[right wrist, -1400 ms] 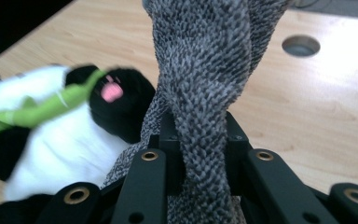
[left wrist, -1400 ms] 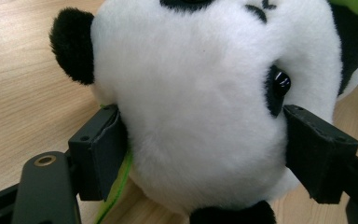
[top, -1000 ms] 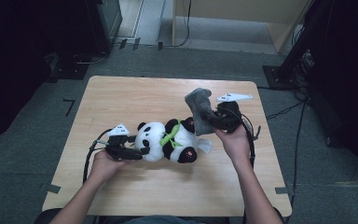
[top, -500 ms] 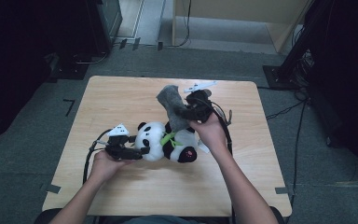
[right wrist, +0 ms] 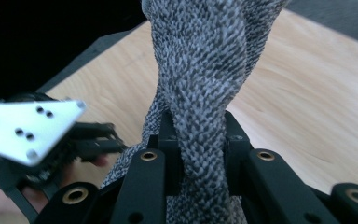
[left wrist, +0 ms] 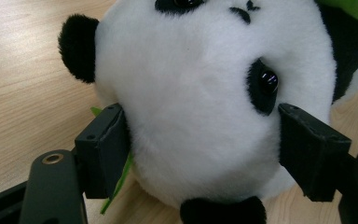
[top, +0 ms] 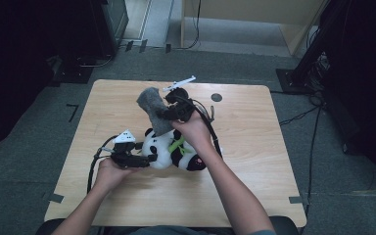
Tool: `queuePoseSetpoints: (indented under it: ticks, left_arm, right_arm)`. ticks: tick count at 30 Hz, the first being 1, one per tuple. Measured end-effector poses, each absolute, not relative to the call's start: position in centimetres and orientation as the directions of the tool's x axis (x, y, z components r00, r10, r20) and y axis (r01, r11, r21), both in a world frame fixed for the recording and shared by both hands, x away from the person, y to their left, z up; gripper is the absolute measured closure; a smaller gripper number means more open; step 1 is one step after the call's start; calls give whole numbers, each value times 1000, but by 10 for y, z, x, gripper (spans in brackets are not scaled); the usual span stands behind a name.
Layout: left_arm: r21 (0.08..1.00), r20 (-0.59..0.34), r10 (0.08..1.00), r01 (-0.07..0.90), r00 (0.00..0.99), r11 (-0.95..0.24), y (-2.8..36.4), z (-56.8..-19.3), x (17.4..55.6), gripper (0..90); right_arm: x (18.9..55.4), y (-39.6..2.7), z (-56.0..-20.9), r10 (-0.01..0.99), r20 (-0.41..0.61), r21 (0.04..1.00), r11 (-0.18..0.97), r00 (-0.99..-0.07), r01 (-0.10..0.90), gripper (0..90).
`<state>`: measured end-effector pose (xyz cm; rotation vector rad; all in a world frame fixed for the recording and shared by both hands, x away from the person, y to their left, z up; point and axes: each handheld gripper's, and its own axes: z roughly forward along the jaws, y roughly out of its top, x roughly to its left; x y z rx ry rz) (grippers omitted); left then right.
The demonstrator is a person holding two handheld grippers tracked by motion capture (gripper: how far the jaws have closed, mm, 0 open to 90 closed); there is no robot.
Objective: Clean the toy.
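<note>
Presently, the black-and-white plush panda toy (top: 172,151) lies on its side near the middle of the light wooden table (top: 254,147), a green piece at its chest. The left gripper (top: 144,159) clasps the panda's white head, one black pad pressed against each side, as the left gripper view confirms (left wrist: 200,140). The right gripper (top: 162,113) is raised above the panda's body, clenched on a grey knitted cloth (top: 152,108); in the right gripper view the cloth (right wrist: 205,93) is bunched tightly between the two black jaws and rises beyond them. A small dark round mark (top: 216,97) sits toward the table's far edge.
</note>
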<state>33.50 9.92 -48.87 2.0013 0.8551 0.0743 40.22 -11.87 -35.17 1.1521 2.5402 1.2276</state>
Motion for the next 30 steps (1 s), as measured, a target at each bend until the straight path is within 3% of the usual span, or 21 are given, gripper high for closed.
queuePoseSetpoints:
  ticks: [11, 19, 30]
  left_arm:
    - [775, -272, 592, 538, 758, -333, 99, -488, 335, 258]
    - [758, -284, 595, 556, 752, -341, 99, -485, 336, 332]
    - [758, -290, 596, 560, 749, -335, 98, -485, 337, 346]
  right_arm:
    - [413, -78, -399, 626, 318, 597, 450, -712, 664, 761]
    - [422, -89, -410, 671, 271, 564, 471, -690, 678, 755]
    - [427, -114, -409, 722, 258, 552, 436, -642, 711, 750]
